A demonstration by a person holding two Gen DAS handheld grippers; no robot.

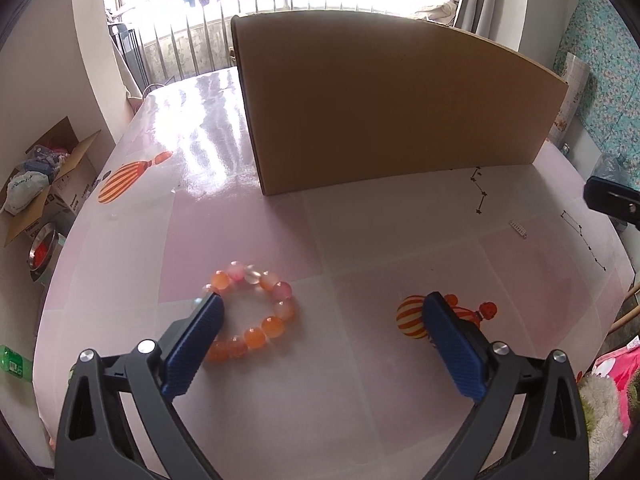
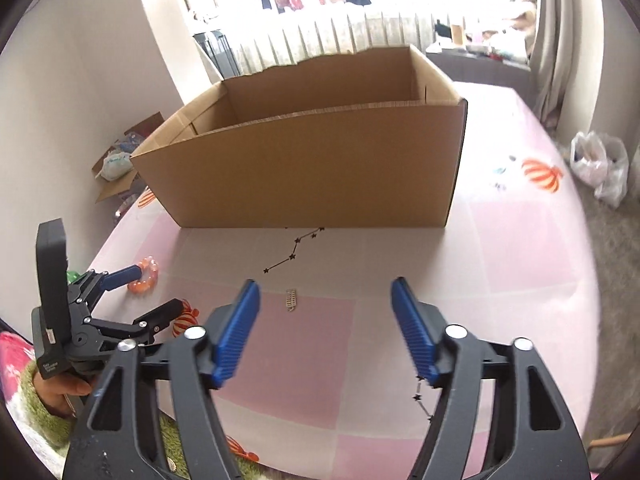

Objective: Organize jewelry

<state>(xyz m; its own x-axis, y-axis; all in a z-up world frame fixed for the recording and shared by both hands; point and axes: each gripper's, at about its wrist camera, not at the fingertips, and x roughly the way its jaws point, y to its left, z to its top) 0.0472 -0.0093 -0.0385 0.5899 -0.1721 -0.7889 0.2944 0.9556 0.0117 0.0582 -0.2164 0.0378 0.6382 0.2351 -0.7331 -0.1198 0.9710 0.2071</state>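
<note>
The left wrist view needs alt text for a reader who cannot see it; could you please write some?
An open left gripper hovers over a pink checked tablecloth, with an orange and pink bead bracelet lying beside its left fingertip. A large cardboard box stands behind, before a bright window.

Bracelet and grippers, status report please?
Left gripper open; bead bracelet on the table, one finger over its edge. Right gripper open, empty; small silver piece ahead. Cardboard box behind, path clear.
</note>
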